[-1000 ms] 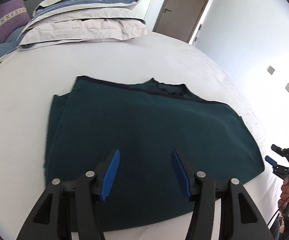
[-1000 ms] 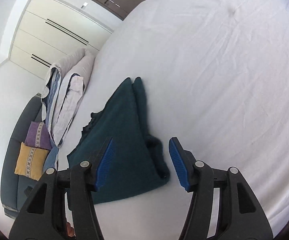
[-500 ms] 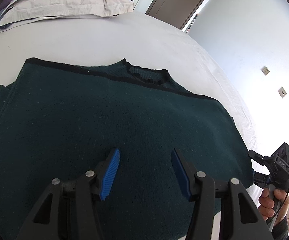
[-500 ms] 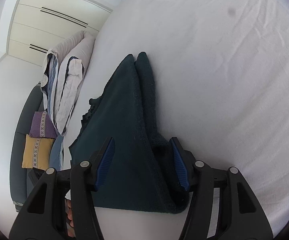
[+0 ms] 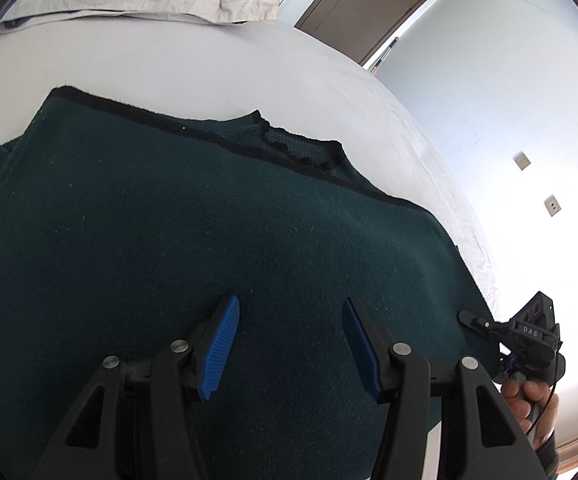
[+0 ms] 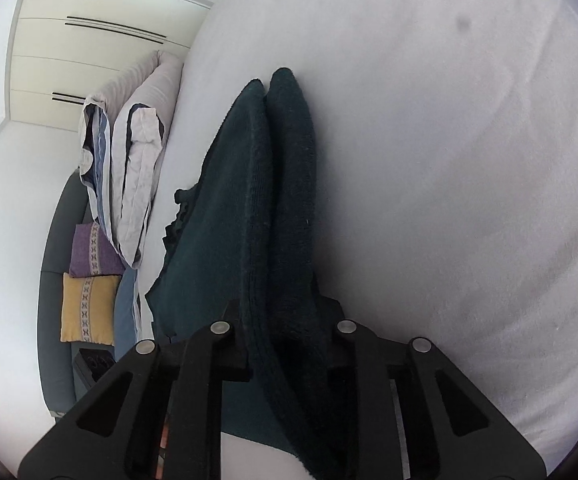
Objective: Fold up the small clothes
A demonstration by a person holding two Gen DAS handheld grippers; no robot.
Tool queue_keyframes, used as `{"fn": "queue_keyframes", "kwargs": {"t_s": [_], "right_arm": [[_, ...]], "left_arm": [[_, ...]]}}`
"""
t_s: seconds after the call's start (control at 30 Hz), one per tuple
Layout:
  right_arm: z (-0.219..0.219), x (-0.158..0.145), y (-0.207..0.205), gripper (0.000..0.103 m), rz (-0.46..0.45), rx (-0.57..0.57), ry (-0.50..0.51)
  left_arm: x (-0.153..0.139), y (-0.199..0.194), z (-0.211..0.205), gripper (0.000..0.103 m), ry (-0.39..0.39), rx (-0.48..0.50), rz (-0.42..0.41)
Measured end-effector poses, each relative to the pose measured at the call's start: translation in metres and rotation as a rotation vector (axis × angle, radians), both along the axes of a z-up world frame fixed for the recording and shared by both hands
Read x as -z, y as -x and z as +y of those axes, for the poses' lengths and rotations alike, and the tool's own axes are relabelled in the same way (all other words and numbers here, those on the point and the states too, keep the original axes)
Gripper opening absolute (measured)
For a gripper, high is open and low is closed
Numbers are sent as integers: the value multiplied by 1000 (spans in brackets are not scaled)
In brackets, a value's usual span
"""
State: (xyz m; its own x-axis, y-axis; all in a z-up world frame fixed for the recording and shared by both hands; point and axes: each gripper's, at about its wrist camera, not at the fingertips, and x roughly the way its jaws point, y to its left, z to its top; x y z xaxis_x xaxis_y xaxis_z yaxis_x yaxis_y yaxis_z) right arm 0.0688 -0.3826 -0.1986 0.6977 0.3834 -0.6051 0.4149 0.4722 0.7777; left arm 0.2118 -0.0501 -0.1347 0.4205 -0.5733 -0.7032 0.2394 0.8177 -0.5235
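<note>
White bed (image 5: 193, 64) is carrying a dark green sweater (image 5: 209, 240), lying flat. Left tool (image 5: 289, 344) is hovering over it, jaws apart, gripping nothing. Right tool (image 6: 285, 320) has just been closing, now clamping the sweater's folded edge (image 6: 285, 240).

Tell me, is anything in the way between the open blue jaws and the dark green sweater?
Nothing visible. The left gripper hovers open right over the green sweater, with only air between. The right gripper has just been closing its jaws and already pinches the sweater's edge on the white bed.
</note>
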Motion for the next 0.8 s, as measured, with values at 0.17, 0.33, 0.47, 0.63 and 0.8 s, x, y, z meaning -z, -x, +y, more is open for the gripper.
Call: {"fn": "queue_keyframes", "kwargs": {"t_s": [0.17,0.33,0.47,0.63,0.8], "right_arm": [[15,-9,3,12,19,1,108],[27,-12,10,11,29,27,137],[23,-4,8,10,35,30,118],[26,-9,6,11,42,33,154],[38,-24,-2,11,74,-3,283]], "left_arm": [[1,-2,0,57,8,-6,12],[0,-4,2,57,21,-6,26],[0,-6,1,57,14,-1,28],[0,-7,1,60,23,-2,39],[0,-10,1,62,25,10,52]]}}
